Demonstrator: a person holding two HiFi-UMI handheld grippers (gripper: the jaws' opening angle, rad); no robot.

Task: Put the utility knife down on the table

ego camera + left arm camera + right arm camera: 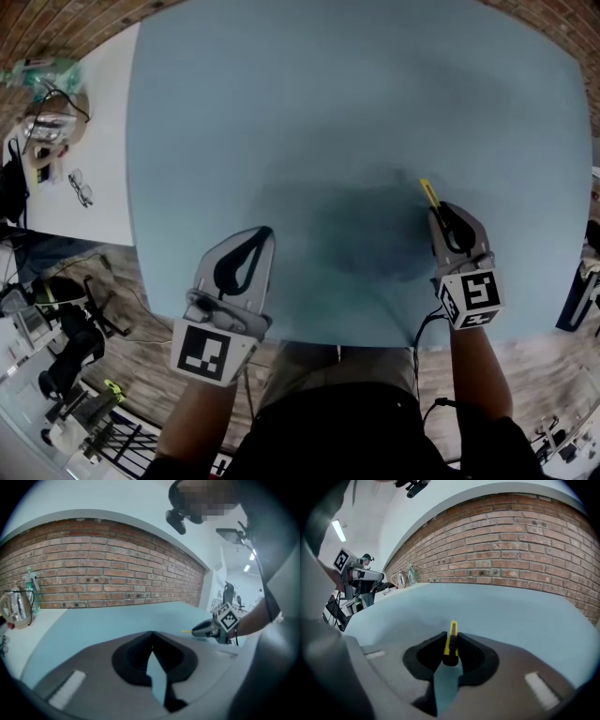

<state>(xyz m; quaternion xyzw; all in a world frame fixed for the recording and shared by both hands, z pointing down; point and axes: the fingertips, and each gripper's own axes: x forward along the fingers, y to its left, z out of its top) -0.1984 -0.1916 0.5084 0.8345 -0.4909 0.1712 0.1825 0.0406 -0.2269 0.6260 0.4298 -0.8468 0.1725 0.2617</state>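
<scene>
The utility knife, yellow with a black slider, is clamped between the pads of my right gripper, and its yellow front end sticks out past the fingertips. In the head view the knife pokes out of the right gripper low over the right part of the blue table; whether it touches the top I cannot tell. My left gripper hovers at the near left, its fingertips together with nothing between them. From there the right gripper shows to the right.
A white side table at the far left carries a kettle, glasses and a bottle. A brick wall runs behind the blue table. The table's near edge lies just in front of the person's body.
</scene>
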